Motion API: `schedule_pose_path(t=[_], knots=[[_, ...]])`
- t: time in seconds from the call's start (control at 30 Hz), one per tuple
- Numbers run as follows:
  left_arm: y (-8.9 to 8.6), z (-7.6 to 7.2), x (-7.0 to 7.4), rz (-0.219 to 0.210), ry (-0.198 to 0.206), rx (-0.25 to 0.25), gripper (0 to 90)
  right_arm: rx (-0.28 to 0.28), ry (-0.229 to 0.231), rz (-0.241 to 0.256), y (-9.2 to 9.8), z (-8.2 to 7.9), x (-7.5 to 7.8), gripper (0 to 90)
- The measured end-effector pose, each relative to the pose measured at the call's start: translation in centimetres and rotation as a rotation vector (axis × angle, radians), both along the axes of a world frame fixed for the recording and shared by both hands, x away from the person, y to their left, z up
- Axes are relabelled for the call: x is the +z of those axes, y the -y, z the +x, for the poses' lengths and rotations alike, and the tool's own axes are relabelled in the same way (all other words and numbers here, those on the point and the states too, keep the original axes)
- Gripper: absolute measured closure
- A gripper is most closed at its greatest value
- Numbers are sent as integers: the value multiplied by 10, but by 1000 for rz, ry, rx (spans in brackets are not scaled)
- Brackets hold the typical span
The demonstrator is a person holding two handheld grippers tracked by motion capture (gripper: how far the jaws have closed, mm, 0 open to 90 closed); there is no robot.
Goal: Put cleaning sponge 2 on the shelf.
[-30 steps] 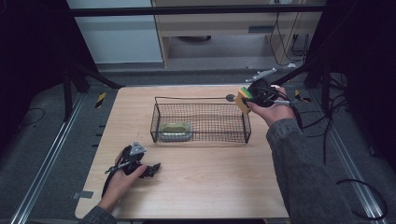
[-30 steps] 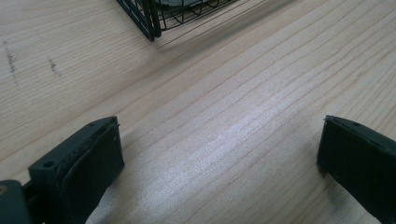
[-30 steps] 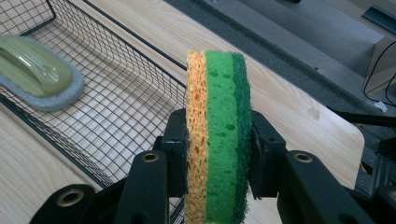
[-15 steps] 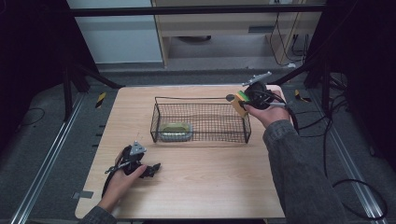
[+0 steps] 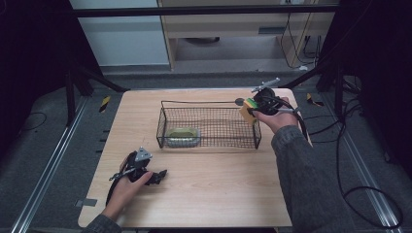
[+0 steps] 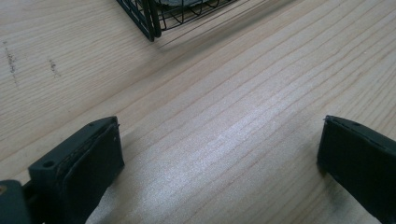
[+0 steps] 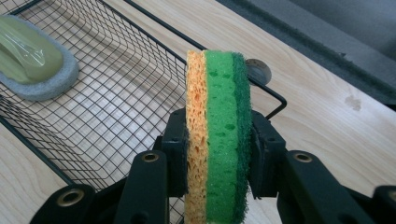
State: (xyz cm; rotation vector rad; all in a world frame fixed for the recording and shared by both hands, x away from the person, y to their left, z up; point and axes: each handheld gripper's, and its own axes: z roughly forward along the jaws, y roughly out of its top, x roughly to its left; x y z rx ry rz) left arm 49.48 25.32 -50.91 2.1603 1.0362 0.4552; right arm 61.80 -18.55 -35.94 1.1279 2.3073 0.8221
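So the whole thing comes down to where the sponge (image 7: 217, 135) sits relative to the wire basket (image 5: 208, 127). The right gripper (image 5: 256, 103) has its jaws clamped on the sponge, pinching it across its thickness, orange side against one jaw and dark green scrub side against the other. The sponge stands on edge, long axis running up out of the jaws, and it hangs at the basket's far right corner, right by the rim. The open mesh floor lies to the left and a bit nearer, so I'd guess a short carry leftward over the rim and then a release.

The left gripper (image 5: 145, 173) rests on the bench (image 5: 218, 189) at the near left, jaws wide apart with nothing between them, well away from the basket. The right hand is clearly the nearer one.

From the high view the sponge is just a small yellow-green block and you can't really judge its grip. The right gripper view shows the layers, the squeeze, and a green-topped scrubber pad (image 7: 32, 58) already lying in the basket's left end. The left gripper view adds bare wood grain and one basket corner.
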Motion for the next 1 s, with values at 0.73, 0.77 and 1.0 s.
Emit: schedule_pose_path(t=[0.73,0.77,1.0], knots=[[0,0,0,0,0,0,0,-29,-53,21,8,6,-21,648],[0,0,0,0,0,0,0,-29,-53,21,8,6,-22,648],[0,0,0,-1,0,0,0,-24,-60,9,5,8,-28,648]])
